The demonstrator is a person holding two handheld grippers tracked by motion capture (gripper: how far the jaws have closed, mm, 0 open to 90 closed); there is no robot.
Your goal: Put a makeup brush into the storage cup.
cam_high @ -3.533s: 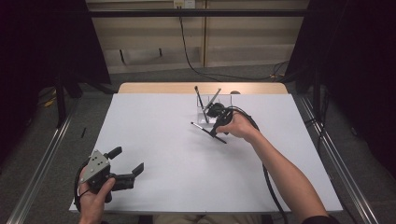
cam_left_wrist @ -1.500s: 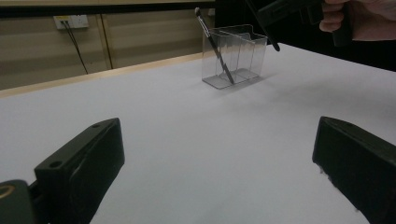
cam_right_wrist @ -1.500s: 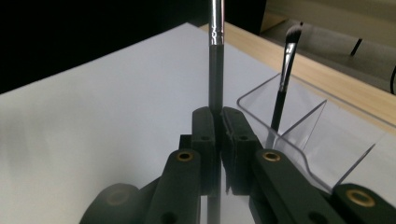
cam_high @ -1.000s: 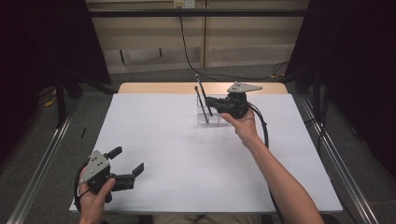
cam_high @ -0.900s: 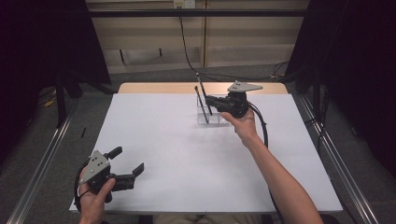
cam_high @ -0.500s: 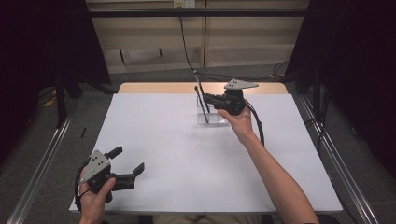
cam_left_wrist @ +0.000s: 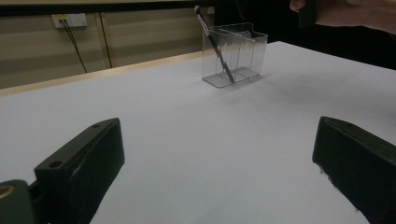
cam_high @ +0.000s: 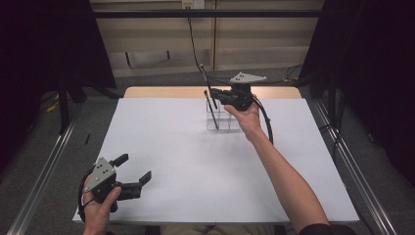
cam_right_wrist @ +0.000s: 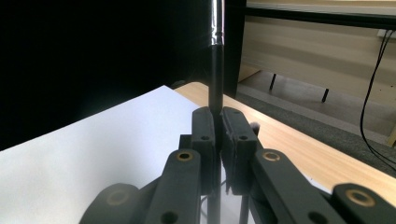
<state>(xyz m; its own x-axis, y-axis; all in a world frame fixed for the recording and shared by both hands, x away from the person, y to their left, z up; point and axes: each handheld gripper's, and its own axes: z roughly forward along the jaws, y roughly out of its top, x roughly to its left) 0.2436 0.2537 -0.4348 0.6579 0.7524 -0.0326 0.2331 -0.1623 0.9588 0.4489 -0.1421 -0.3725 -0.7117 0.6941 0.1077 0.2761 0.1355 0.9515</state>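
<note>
Gripping a thin black brush upright between closed jaws, right claw hangs above the clear holder at the bench's far side. Second brush leans inside. Left claw rests open, near edge.

Our hand-held gripper: we see its two black jaws rising from the bottom corners, standing wide apart with nothing between them.
Worktop: we look across a white sheet with a pale wooden strip along its far edge.
Clear holder: we find it standing upright on the sheet, well apart from our jaws, with see-through partitions inside.
Brush: we see a dark, thin one leaning in the holder's left compartment, its tip above the rim.
Other hand: we glimpse it at the top right corner, gripping something dark, above and to the right of the holder.
Background: we make out beige wall panels, a socket and dark cables.
</note>
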